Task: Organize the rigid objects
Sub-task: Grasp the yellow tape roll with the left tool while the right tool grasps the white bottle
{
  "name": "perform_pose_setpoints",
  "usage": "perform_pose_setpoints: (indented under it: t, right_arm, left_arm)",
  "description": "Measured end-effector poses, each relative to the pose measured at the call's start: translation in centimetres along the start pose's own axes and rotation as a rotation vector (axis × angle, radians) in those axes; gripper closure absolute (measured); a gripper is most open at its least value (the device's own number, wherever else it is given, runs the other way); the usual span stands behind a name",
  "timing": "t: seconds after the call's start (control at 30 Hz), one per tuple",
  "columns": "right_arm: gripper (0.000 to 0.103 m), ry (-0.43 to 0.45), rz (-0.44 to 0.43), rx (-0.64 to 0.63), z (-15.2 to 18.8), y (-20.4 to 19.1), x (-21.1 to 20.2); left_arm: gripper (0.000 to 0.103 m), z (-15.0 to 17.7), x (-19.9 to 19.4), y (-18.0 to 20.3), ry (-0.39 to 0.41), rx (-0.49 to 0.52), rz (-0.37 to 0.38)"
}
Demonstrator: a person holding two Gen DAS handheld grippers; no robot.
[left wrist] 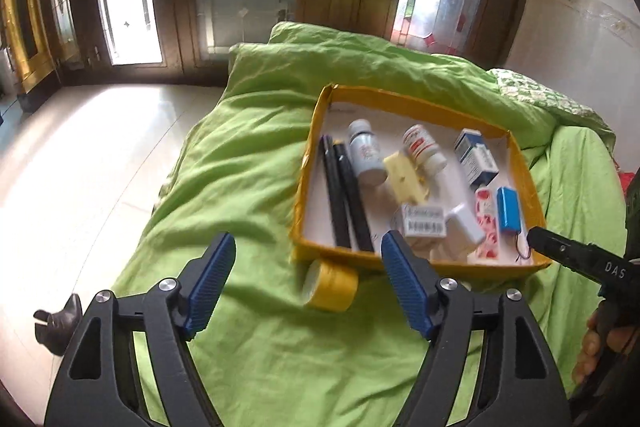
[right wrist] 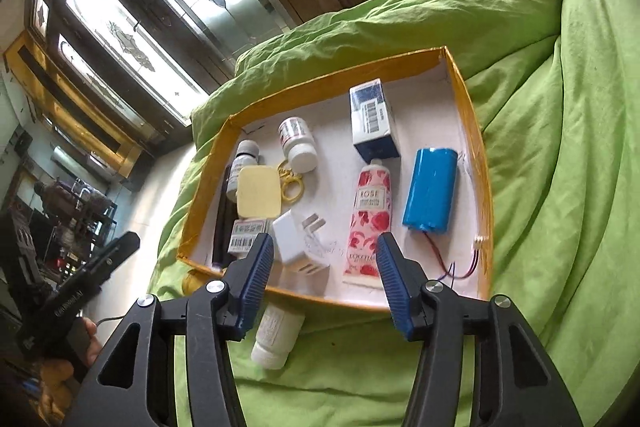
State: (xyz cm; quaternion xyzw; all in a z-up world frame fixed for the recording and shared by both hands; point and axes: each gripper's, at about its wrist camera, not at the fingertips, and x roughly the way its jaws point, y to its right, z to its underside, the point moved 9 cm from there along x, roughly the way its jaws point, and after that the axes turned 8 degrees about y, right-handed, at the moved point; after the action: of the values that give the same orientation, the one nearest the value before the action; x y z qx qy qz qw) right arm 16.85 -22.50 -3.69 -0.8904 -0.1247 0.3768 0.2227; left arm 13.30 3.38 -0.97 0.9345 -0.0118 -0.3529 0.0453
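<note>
The left gripper (left wrist: 308,275) gapes wide over the green bed (left wrist: 248,163), holding nothing. A yellow tape roll (left wrist: 330,285) lies between its fingertips, toward one o'clock, untouched and against the near wall of the yellow tray (left wrist: 306,163). The right gripper (right wrist: 326,269) stands partly open and empty above the tray's near rim. A white bottle (right wrist: 276,333) lies on the bed outside the tray, at seven o'clock from that gripper, just beside its left finger.
</note>
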Motion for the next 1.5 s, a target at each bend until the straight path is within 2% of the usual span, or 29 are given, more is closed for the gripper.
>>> perform_pose_setpoints:
  t: [0.1,0.2,0.33,0.47,0.63,0.67,0.73,1.1,1.33,1.5]
  right_arm:
    - [0.055,-0.046,-0.022,0.006,2.4,-0.6,-0.2]
    - [0.055,-0.093,-0.047,0.021,4.3,-1.1,0.1]
    - [0.055,-0.166,-0.074,0.038,6.6,-2.1,1.5]
    - [0.055,-0.220,-0.110,0.069,7.8,-3.8,3.7]
    - [0.056,-0.247,-0.042,0.053,8.7,-4.1,6.1]
    - [0.058,-0.257,-0.038,0.050,9.0,-4.1,6.6]
    - [0.072,-0.264,-0.020,0.026,9.4,-4.1,7.2]
    - [0.072,-0.228,-0.031,0.022,8.8,-3.1,3.9]
    - [0.072,-0.246,-0.033,0.028,9.3,-3.3,2.1]
    - [0.072,-0.280,-0.043,0.044,11.1,-3.0,1.6]
  left_arm:
    - [0.028,3.4,0.2,-1.1,-0.048,-0.060,-0.016]
    - [0.028,5.7,0.5,-0.9,-0.082,-0.046,-0.035]
    - [0.028,5.2,0.2,0.0,-0.035,0.020,-0.042]
    - [0.028,5.8,1.0,-0.2,-0.056,0.037,-0.050]
    - [0.028,5.9,1.7,-0.6,-0.065,0.026,-0.062]
    - [0.028,5.9,1.8,-0.6,-0.067,0.026,-0.062]
    - [0.028,6.1,2.0,-0.6,-0.074,0.028,-0.061]
    - [0.028,6.9,2.9,0.8,-0.093,0.108,-0.075]
    - [0.028,6.8,3.0,0.8,-0.100,0.087,-0.058]
    - [0.028,6.3,3.5,0.8,-0.109,0.053,-0.034]
